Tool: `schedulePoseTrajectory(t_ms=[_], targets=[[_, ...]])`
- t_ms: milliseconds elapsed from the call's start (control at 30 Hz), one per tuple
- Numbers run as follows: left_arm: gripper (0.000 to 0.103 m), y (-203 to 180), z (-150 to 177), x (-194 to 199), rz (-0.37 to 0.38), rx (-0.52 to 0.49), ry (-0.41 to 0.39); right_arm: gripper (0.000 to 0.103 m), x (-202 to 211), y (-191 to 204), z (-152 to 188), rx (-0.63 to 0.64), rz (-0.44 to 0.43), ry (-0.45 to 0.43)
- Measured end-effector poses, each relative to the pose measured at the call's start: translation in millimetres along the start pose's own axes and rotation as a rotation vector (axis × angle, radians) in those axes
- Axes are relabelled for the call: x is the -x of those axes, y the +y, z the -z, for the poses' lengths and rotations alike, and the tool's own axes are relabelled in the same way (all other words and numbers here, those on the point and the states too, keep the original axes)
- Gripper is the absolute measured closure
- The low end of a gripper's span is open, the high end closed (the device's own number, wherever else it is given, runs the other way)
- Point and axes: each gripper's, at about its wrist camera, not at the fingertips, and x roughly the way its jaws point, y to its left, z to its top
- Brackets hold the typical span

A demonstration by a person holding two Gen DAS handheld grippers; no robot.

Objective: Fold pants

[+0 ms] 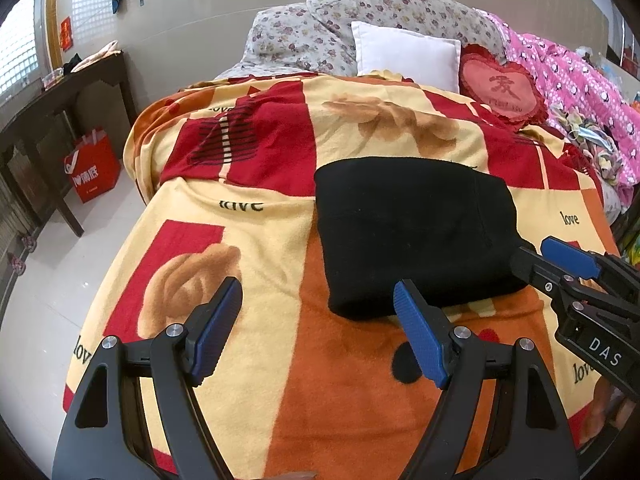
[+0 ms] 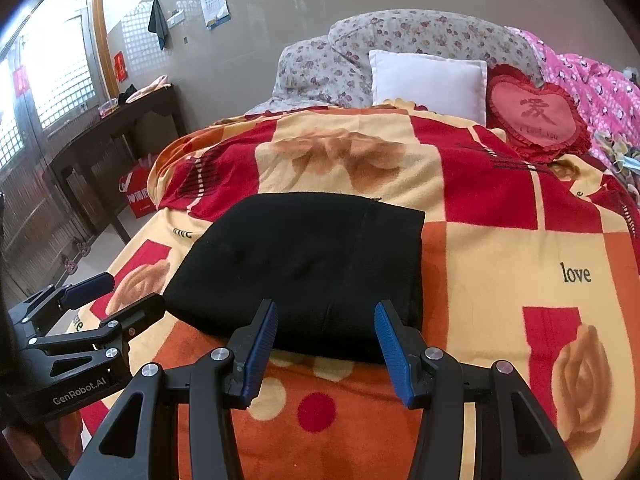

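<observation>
Pants [image 2: 304, 268] folded, both tools spread.

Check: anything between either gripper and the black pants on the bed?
Nothing visible. The folded black fabric pants lie alone on the red, orange and cream patterned blanket. The right gripper is open at their near edge; the left gripper is open just off their near left corner, only bare blanket between.

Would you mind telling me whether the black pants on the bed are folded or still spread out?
Folded: the black pants lie as one compact, thick rectangle on the blanket, no legs showing. Both grippers are open and holding nothing.
</observation>
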Motion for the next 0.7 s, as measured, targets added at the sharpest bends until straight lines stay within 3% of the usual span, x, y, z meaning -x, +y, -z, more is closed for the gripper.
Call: schedulePoseTrajectory(t_ms=[700], targets=[[0.024,-2.1,1.8,-3.9,-0.002,-0.004,0.013,0.054,-3.7,-1.8,4.2,-0.008,-0.011,0.018]])
